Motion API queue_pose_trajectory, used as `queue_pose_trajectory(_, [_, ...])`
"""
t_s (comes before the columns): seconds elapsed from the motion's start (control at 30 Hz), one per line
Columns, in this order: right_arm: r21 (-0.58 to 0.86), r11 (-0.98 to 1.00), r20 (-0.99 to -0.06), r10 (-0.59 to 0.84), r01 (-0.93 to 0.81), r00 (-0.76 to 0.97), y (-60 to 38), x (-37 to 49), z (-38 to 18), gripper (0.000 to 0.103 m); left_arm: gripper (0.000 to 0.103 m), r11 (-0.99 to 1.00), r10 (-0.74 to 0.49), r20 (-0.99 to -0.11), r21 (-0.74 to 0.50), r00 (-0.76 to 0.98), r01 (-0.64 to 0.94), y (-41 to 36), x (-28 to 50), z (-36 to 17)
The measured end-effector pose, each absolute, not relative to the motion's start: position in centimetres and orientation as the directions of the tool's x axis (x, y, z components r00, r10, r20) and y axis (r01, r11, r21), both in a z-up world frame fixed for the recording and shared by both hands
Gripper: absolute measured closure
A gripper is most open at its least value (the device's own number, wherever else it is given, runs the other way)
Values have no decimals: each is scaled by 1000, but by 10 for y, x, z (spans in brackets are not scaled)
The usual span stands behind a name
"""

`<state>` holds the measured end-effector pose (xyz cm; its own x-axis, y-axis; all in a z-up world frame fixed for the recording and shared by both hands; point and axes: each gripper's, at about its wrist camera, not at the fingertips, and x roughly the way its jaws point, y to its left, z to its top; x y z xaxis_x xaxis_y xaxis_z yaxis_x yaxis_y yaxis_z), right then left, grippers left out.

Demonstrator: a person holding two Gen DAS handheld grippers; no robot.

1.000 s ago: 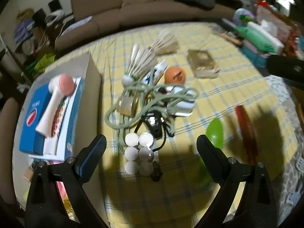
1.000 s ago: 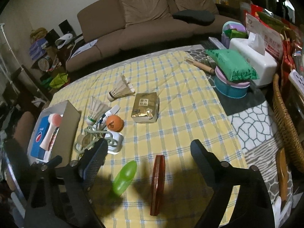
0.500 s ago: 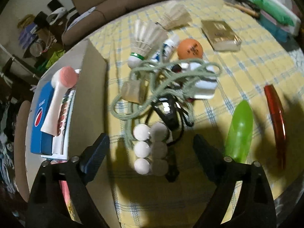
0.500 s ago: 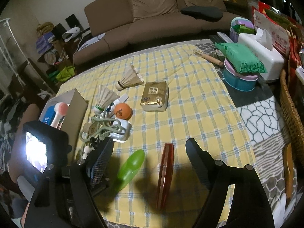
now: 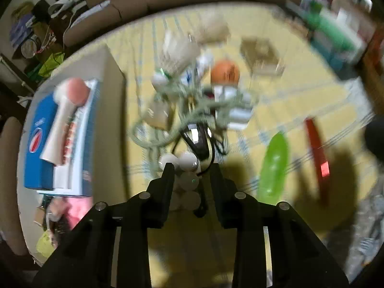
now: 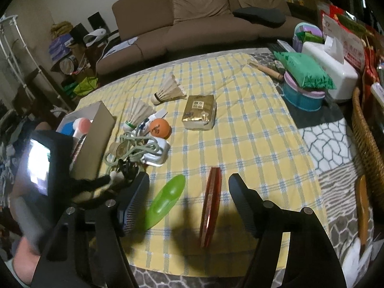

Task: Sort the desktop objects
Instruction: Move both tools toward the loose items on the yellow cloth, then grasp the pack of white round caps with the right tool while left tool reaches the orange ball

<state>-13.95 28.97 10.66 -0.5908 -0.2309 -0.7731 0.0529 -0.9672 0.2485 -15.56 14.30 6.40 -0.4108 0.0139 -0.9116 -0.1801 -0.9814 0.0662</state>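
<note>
My left gripper [image 5: 192,172] is shut on a pack of white balls [image 5: 188,180], at the near end of a pile of green cord [image 5: 182,117], a black cable, shuttlecocks [image 5: 177,55] and an orange ball [image 5: 225,71]. The left wrist view is blurred. My right gripper [image 6: 189,187] is open and empty above a green scoop [image 6: 165,199] and a red flat case [image 6: 211,204] on the yellow checked cloth [image 6: 252,132]. The left gripper also shows at the left of the right wrist view [image 6: 108,180].
A cardboard box [image 5: 79,124] at the left holds a blue pack and a white brush with a pink head [image 5: 64,117]. A gold packet [image 6: 199,115] and a second shuttlecock [image 6: 168,91] lie further back. A tissue box [image 6: 328,69], bowls and a wicker basket [image 6: 367,144] stand right.
My left gripper has moved onto the pack of white balls and closed on it. My right gripper has stayed open, shifting slightly over the scoop and red case.
</note>
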Motion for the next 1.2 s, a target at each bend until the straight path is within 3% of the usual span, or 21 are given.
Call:
queue_pose_trajectory(0.03, [258, -965, -773, -240, 54, -588, 288, -138, 104, 32, 56, -983, 35, -905, 44, -425, -176, 137, -153, 75])
queue_pose_trajectory(0.07, [262, -963, -774, -244, 55, -584, 286, -138, 103, 31, 37, -984, 74, -891, 6, -448, -175, 125, -148, 93])
queue_pose_trajectory(0.1, [267, -962, -776, -250, 57, -580, 282, -138, 101, 31, 25, -984, 99, -876, -17, -473, -175, 115, -144, 106])
queue_pose_trajectory(0.13, [273, -960, -776, -257, 60, -576, 277, -138, 98, 31, 22, -984, 117, -860, -31, -497, -178, 106, -140, 119])
queue_pose_trajectory(0.27, [313, -946, -780, -308, 88, -545, 242, -142, 84, 31, 21, -978, 170, -843, -83, -510, -189, 71, -139, 148])
queue_pose_trajectory(0.47, [311, -943, -794, -328, 121, -512, 175, -152, 56, 31, 18, -982, 163, -843, -90, -512, -164, 37, -129, 150])
queue_pose_trajectory(0.57, [270, -956, -809, -291, 117, -511, 152, -159, 43, 31, 11, -983, 167, -840, -103, -517, -149, 23, -122, 147])
queue_pose_trajectory(0.93, [96, -986, -844, -155, 139, -513, 117, -170, 18, 34, 11, -980, 192, -845, -136, -500, -146, 7, -120, 137])
queue_pose_trajectory(0.97, [80, -986, -846, -147, 149, -513, 114, -170, 18, 36, 11, -980, 190, -845, -134, -500, -146, 7, -120, 137])
queue_pose_trajectory(1.07, [19, -982, -848, -115, 187, -517, 106, -169, 17, 61, 11, -981, 183, -845, -125, -503, -147, 8, -119, 137])
queue_pose_trajectory(1.2, [51, -976, -853, -153, 212, -499, 109, -165, 24, 63, 11, -981, 183, -851, -129, -492, -143, 8, -118, 136])
